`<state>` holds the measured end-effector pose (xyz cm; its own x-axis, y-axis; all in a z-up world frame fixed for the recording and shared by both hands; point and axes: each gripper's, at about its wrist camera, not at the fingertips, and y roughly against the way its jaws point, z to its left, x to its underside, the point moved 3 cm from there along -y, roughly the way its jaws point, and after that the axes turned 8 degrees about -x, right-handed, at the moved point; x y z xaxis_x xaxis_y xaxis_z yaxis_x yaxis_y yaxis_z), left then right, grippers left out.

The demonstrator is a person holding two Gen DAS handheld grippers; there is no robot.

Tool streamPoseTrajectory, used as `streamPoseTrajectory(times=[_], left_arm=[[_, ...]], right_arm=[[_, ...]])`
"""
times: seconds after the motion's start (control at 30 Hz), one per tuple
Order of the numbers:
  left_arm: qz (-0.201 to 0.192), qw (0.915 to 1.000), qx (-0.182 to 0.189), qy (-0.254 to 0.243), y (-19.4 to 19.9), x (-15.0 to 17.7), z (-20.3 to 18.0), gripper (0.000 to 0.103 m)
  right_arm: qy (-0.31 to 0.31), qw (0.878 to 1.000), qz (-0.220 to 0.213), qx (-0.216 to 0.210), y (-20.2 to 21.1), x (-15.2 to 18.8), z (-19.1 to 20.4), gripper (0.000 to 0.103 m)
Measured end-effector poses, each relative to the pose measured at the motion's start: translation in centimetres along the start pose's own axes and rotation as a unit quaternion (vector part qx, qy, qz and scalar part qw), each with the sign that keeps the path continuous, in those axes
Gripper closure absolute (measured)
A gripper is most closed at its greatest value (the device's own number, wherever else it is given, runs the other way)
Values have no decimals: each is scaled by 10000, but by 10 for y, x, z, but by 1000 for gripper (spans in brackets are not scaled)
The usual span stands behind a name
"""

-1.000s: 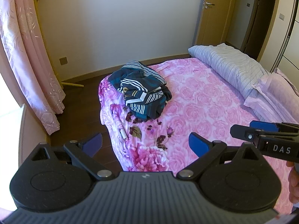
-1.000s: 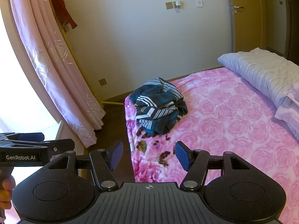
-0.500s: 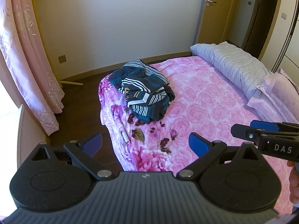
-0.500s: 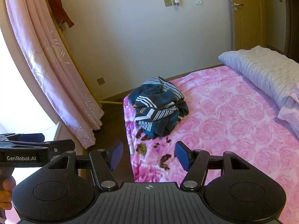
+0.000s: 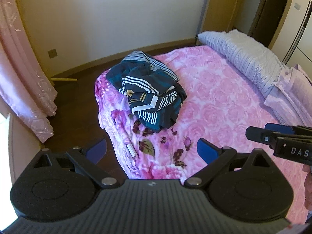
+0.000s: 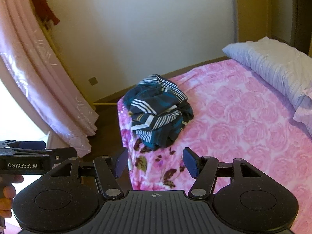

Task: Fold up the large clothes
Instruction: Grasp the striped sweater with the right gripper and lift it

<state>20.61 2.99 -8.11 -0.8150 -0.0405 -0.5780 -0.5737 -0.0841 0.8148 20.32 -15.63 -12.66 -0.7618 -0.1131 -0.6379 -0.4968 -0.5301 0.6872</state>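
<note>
A crumpled dark blue garment with white stripes [image 5: 150,89] [image 6: 158,113] lies in a heap near the corner of a bed covered by a pink rose-print blanket [image 5: 218,101] [image 6: 234,117]. My left gripper [image 5: 152,150] stands open, short of the heap, over the bed's near edge, holding nothing. My right gripper [image 6: 155,160] is open too, just below the heap in its view, and empty. In the left wrist view the right gripper's side [image 5: 280,140] shows at the right edge. The left gripper's side [image 6: 35,158] shows at the left of the right wrist view.
A folded grey-white quilt [image 5: 249,54] and a pink pillow [image 5: 292,89] lie at the bed's far end. Pink curtains [image 5: 23,74] hang at the left above dark wooden floor [image 5: 78,107]. A wooden door [image 5: 220,5] stands in the far wall.
Both grippers have moved closer to the bed, so the striped garment looks larger and nearer. Their jaws have stayed open.
</note>
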Motion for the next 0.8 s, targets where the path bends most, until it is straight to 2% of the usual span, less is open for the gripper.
streamPoseTrajectory(times=[0.2,0.4,0.8], left_arm=[[317,9994,15,-107,-64,-34,17,5],[520,9985,-23,-163,-132,-66,40,6],[910,9956,39,-237,-265,-130,60,6]], right_arm=[[-426,9989,184,78,-50,-24,-19,44],[-914,9952,345,93,-119,-47,-38,44],[-2119,9763,436,-94,-256,-77,-75,44]])
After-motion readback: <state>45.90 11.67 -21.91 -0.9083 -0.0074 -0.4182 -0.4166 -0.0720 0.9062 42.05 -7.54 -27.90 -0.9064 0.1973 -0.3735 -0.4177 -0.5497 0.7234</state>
